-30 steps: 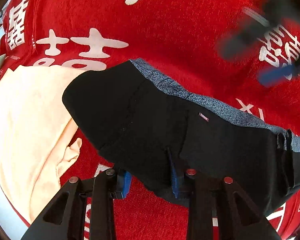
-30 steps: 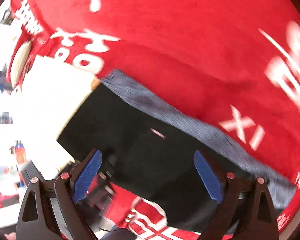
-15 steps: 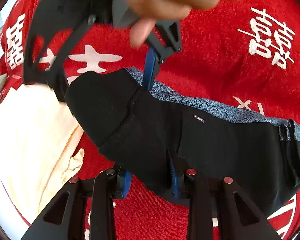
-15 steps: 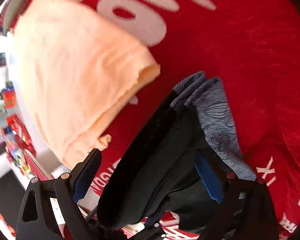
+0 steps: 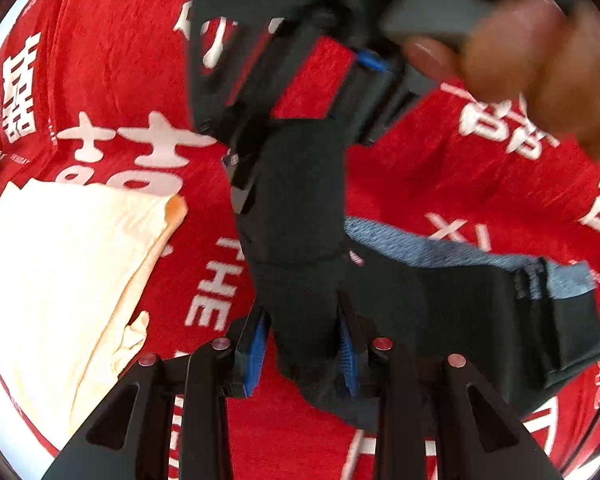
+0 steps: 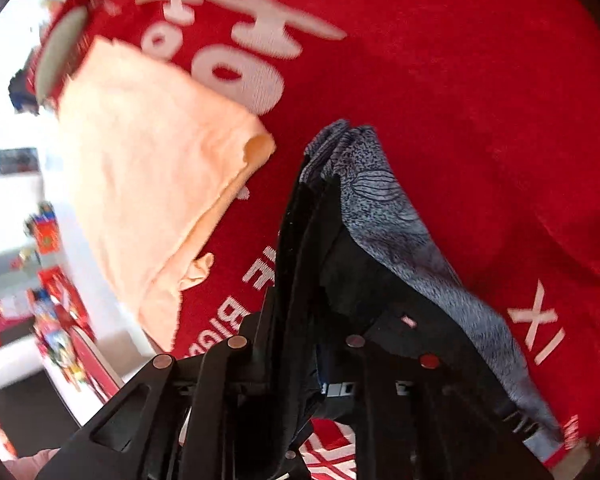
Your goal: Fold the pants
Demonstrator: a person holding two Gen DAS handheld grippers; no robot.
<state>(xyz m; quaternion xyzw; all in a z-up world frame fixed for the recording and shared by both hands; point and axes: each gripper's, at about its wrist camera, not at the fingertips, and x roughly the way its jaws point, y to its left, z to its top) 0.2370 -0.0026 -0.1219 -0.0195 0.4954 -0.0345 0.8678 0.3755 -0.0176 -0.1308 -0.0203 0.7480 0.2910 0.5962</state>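
Black pants (image 5: 452, 304) with a grey patterned waistband (image 5: 432, 246) lie on a red cloth (image 5: 460, 192). My left gripper (image 5: 304, 346) is shut on the black fabric at the near edge, its blue pads on either side of a bunched fold. At the top of the left wrist view, my right gripper (image 5: 296, 136) holds the lifted end of the pants, with a hand (image 5: 540, 80) behind it. In the right wrist view the right gripper (image 6: 308, 336) has its jaws closing, with black pants fabric (image 6: 300, 264) pinched between them. The waistband (image 6: 384, 216) runs off to the right.
A folded peach cloth (image 5: 60, 280) lies left of the pants, also seen in the right wrist view as the peach cloth (image 6: 152, 184). The red cloth (image 6: 460, 80) bears white characters. Beyond its left edge a bright room with shelves (image 6: 48, 320) shows.
My right gripper came over the pants' left end, shut its wide jaws on it and lifted it into an upright bunch. My left gripper kept its grip and rose slightly.
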